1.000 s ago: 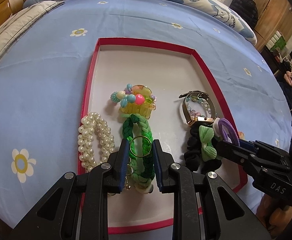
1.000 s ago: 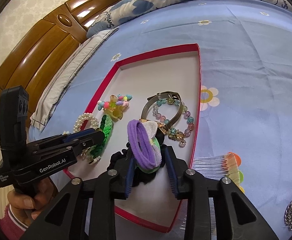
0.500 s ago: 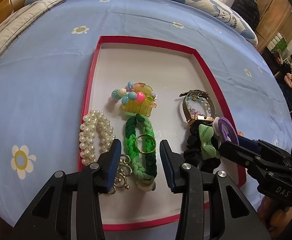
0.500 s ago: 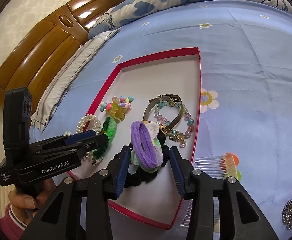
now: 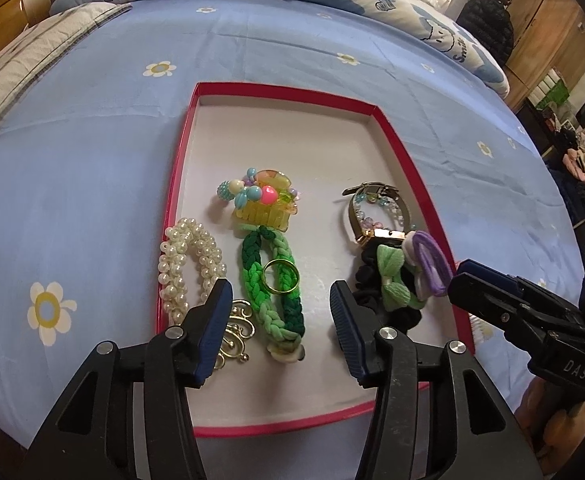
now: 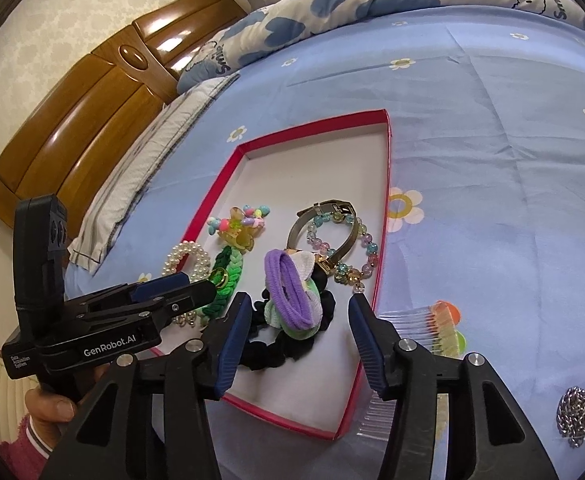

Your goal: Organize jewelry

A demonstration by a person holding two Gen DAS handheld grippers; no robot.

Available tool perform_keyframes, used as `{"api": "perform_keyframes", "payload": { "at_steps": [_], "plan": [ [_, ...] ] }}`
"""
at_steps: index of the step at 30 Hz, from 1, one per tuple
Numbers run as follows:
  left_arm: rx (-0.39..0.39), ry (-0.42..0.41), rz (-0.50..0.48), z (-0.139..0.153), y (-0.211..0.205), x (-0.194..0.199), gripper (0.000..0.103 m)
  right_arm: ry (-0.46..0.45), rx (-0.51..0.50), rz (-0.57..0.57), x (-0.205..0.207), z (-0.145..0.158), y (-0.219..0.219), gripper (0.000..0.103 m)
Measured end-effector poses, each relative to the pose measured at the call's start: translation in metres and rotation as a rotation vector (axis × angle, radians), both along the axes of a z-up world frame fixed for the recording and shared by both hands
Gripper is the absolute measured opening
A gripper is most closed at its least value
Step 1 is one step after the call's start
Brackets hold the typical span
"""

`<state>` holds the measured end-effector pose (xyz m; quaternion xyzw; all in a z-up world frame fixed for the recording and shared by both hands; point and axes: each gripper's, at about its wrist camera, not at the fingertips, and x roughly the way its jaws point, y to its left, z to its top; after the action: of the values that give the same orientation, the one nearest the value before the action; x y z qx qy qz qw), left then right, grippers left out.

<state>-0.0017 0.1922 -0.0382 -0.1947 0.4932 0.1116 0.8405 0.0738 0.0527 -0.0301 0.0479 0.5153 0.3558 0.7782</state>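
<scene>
A red-rimmed tray lies on the blue bedsheet and holds jewelry. In it are a pearl bracelet, a green braided band with a gold ring on it, a beaded hair claw, a watch with a bead bracelet, a gold brooch, and a black scrunchie with green bow and purple hair tie. My left gripper is open just above the green band. My right gripper is open around the purple hair tie, not gripping it.
A clear hair comb with orange and green trim lies on the sheet right of the tray. A silver chain lies at the far right. Pillows and a wooden headboard stand behind.
Both grippers have opened and drawn back. The left one let go of the gold ring onto the green band; the right one let go of the purple hair tie on the scrunchie.
</scene>
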Motion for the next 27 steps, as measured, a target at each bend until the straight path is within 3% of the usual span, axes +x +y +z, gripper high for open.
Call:
{"api": "perform_keyframes", "payload": {
  "at_steps": [7, 14, 20, 27],
  "plan": [
    [0.0, -0.039, 0.005, 0.016, -0.002, -0.011, 0.057, -0.012, 0.03, -0.023, -0.006, 0.011, -0.011, 0.058],
    [-0.036, -0.09, 0.03, 0.027, -0.005, -0.035, 0.074, -0.025, 0.101, -0.067, -0.014, 0.022, -0.029, 0.077],
    [-0.039, -0.106, 0.063, 0.031, -0.01, -0.063, 0.085, -0.02, 0.165, -0.104, -0.028, 0.026, -0.044, 0.082],
    [-0.018, -0.082, 0.079, 0.025, -0.021, -0.088, 0.086, -0.05, 0.145, -0.088, -0.057, 0.026, -0.045, 0.085]
  ]
}}
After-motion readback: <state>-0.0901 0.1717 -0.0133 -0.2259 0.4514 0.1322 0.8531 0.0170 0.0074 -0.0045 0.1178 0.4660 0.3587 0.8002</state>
